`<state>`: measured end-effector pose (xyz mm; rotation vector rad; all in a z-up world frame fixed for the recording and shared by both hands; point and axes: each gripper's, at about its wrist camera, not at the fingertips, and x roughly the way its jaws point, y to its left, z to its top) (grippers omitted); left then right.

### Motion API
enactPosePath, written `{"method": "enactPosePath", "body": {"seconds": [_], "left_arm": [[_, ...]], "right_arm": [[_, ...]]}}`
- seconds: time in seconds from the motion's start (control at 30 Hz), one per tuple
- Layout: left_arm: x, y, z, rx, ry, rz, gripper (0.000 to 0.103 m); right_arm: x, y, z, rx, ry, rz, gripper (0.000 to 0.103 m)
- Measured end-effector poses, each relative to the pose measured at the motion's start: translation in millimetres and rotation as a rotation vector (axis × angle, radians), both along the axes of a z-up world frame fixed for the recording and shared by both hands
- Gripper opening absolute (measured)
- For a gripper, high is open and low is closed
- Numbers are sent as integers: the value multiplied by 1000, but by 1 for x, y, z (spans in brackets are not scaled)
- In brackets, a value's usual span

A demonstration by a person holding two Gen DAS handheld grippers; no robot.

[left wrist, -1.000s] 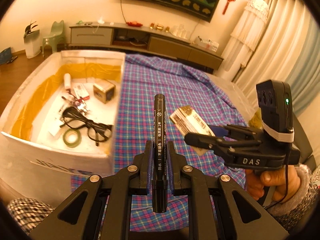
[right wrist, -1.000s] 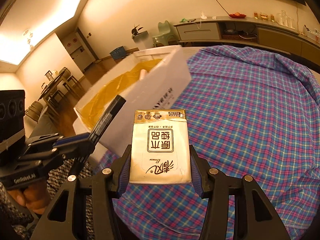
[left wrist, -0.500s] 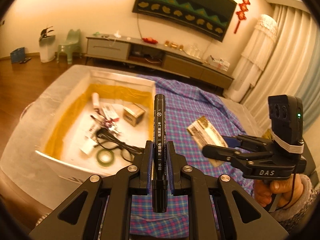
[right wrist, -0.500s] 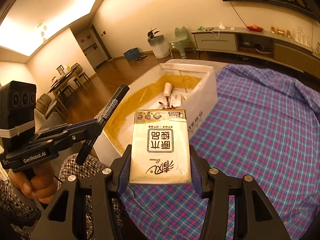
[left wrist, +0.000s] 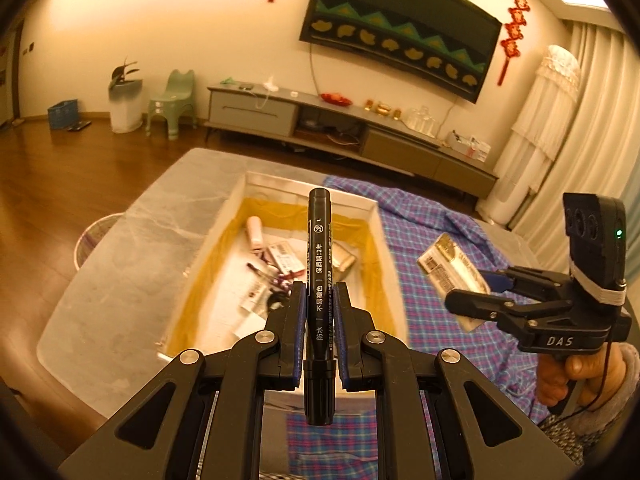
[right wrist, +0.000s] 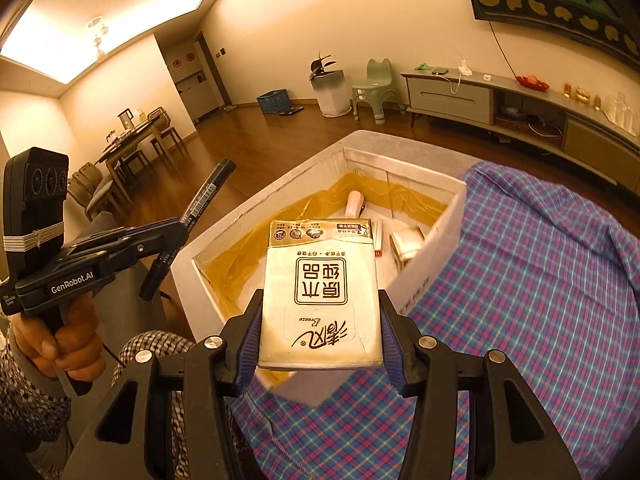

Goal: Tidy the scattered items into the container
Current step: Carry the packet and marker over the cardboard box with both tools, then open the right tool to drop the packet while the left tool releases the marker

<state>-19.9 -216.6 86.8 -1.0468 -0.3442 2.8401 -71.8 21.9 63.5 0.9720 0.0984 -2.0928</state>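
My left gripper (left wrist: 319, 292) is shut on a black marker pen (left wrist: 319, 264) and holds it in the air above the near end of the white foam box (left wrist: 378, 232). It also shows in the right wrist view (right wrist: 176, 236) with the marker (right wrist: 200, 204). My right gripper (right wrist: 320, 320) is shut on a cream tissue pack (right wrist: 320, 292), above the box's near corner (right wrist: 448, 232). In the left wrist view the right gripper (left wrist: 476, 296) holds the pack (left wrist: 448, 268) right of the box. The box holds several small items.
The box has a yellow lining (left wrist: 360, 224) and sits on a table with a plaid cloth (right wrist: 540, 280) on its right part and a pale bare top (left wrist: 120, 272) on its left. A TV cabinet (left wrist: 360, 136) and wooden floor lie beyond.
Both grippers have risen and swung left toward the box. The box now lies straight under the marker and the tissue pack. Both grips are unchanged.
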Motion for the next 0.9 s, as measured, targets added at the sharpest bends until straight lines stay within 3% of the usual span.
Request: {"method": "enactPosePath", "body": {"seconds": [0.33, 0.9], "left_arm": [[-25, -26, -19, -22, -80, 30, 14], [-61, -31, -58, -124, -213, 5, 14]], "right_arm": [[-21, -34, -3, 55, 2, 21, 53], [-73, -72, -34, 184, -41, 10, 53]]}}
